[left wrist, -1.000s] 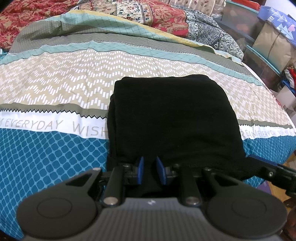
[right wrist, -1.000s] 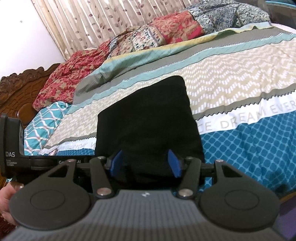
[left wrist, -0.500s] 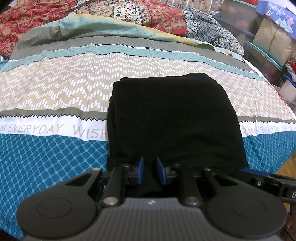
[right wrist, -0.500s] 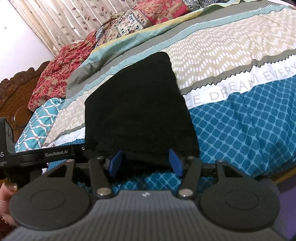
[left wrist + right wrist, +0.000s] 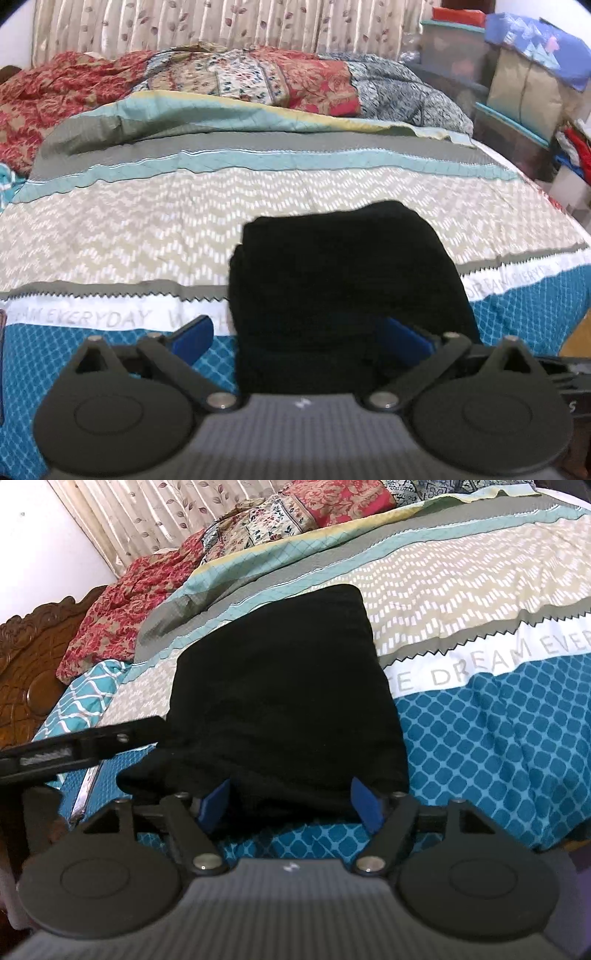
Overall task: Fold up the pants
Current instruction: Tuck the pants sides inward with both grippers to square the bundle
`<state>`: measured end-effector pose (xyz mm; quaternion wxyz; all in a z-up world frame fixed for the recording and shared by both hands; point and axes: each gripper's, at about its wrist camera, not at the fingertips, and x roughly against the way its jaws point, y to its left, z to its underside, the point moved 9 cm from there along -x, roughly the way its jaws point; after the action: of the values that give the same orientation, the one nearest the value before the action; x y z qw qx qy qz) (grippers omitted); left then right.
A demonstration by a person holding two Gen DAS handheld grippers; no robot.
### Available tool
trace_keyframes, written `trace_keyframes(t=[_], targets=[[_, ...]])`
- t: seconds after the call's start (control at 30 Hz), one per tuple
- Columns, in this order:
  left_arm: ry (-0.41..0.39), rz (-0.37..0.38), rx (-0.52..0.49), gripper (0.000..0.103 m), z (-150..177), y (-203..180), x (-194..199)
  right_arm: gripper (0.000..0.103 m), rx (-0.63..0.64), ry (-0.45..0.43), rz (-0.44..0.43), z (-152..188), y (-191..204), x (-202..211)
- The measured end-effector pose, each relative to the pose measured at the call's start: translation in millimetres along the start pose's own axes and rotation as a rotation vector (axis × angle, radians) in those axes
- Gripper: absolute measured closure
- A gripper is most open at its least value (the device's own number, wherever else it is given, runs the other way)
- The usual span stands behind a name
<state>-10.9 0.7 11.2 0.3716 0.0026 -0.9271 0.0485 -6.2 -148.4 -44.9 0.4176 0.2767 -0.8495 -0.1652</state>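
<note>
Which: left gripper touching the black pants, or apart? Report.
Cannot tell. Left wrist view: left gripper, jaws opening, straddles the black pants; one pad overlaps the cloth, neither contact nor gap plain.

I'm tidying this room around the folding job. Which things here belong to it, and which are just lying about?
Belongs to the job:
- black pants, folded on the bedspread
- left tongs, opening
- right tongs, opening

Just lying about:
- red floral quilt
- storage boxes
- curtain
- carved headboard
</note>
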Motion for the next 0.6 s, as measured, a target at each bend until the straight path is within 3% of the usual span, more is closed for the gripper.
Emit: trace_keyframes(t=[0.17,0.33,0.5,0.6], targets=[[-0.01,0.004,0.145,0.001,-12.5,38.1,10.9,0.025,0.048,-0.018,-0.024,-5.1,8.4,9.9],[0.049,0.058,0.302,0.0,-7.1,73.4,3.3,0.025,0.098,-0.099,-0.051,-20.1,13.5,30.5],[0.129,0.152,0.398,0.0,4.6,73.9,-15.0,0.025,0.041,-0.152,-0.01,-34.8,-8.8,37.5],[0.184,0.149,0.382,0.0,12.8,62.9,-30.9,0.025,-0.019,-0.141,0.012,-34.7,-26.7,34.5]])
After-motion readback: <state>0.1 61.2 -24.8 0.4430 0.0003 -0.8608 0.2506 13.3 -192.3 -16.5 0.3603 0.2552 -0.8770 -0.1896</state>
